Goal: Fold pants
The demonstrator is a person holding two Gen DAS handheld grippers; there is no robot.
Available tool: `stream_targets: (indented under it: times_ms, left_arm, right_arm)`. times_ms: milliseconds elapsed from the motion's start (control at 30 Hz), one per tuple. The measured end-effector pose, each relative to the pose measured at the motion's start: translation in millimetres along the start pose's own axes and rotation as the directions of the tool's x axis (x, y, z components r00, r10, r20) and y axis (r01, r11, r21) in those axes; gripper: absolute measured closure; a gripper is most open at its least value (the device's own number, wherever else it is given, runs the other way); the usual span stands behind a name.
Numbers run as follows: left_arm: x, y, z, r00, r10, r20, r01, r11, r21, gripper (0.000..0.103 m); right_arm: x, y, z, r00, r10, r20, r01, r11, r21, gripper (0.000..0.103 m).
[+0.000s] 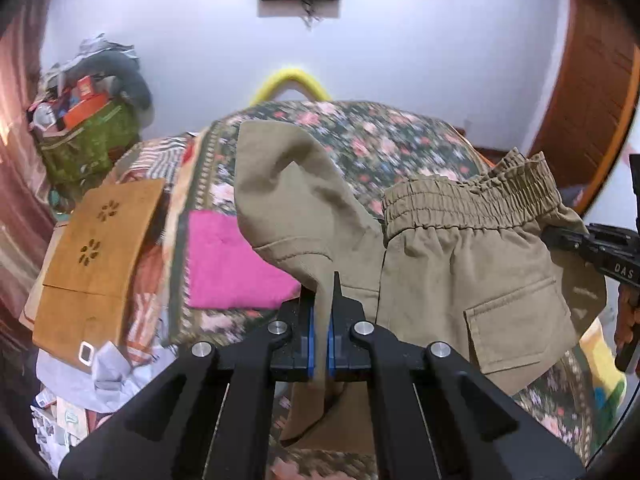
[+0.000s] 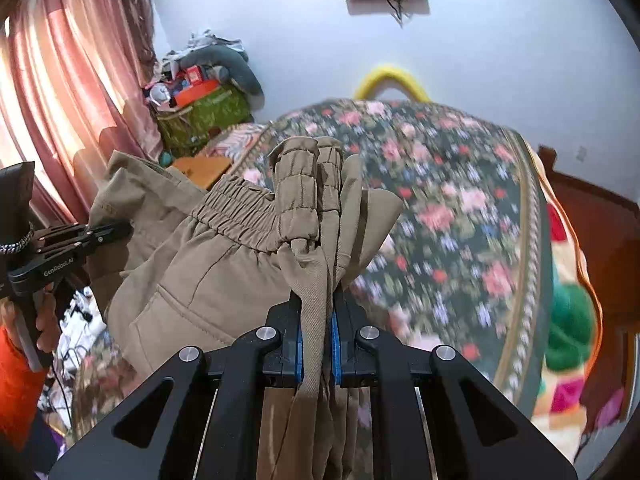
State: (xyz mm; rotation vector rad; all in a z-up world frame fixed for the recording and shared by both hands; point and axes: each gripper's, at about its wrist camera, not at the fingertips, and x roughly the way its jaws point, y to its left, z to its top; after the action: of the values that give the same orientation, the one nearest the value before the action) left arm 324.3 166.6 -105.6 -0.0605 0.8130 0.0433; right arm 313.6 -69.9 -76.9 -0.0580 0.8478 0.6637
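Note:
Khaki pants (image 1: 460,264) with an elastic waistband (image 1: 472,196) and a back pocket hang in the air above the floral bed. My left gripper (image 1: 322,308) is shut on a fold of the pants fabric. My right gripper (image 2: 318,312) is shut on bunched pants fabric (image 2: 316,216) just below the waistband. In the right wrist view the pants (image 2: 200,264) stretch leftward to the left gripper (image 2: 108,234). In the left wrist view the right gripper (image 1: 560,240) grips the pants at the right edge.
The bed carries a dark floral cover (image 2: 460,208) and a pink cloth (image 1: 228,264). A brown cardboard box (image 1: 96,256) and a green bag full of clutter (image 1: 84,148) stand at the left. Pink curtains (image 2: 60,92) hang at the left. A wooden door (image 1: 592,92) is at the right.

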Motion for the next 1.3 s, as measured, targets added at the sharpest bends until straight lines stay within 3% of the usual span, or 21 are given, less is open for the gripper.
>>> stream_targets:
  times_ms: [467, 733, 900, 1067, 1300]
  left_arm:
    - [63.6, 102.8, 42.2, 0.993, 0.115, -0.012, -0.115, 0.982, -0.146, 0.099]
    - [143.6, 139.1, 37.8, 0.98, 0.177, -0.088, -0.191, 0.964, -0.184, 0.099]
    - [196.3, 153.4, 23.8, 0.964, 0.198, -0.179, -0.231, 0.955, -0.187, 0.099]
    - [224.8, 167.9, 1.0, 0.952, 0.18, -0.248, -0.233, 0.95, -0.208, 0.094]
    - [213.3, 185.1, -26.9, 0.938, 0.197, -0.285, -0.266, 0.936, -0.23, 0.09]
  right_arm:
    - [111.3, 50.5, 64.4, 1.0, 0.022, -0.006, -0.022, 0.998, -0.055, 0.094]
    - [179.7, 57.7, 69.4, 0.999, -0.017, -0.046, 0.015, 0.999, -0.051, 0.094]
    - [219.4, 51.9, 54.2, 0.993, -0.027, -0.116, 0.025, 0.999, -0.022, 0.094]
    - [227.9, 46.9, 41.9, 0.986, -0.042, -0.161, 0.038, 0.999, -0.024, 0.087]
    - [198.7, 47.0, 31.4, 0.987, -0.065, -0.15, 0.055, 0.996, -0.072, 0.083]
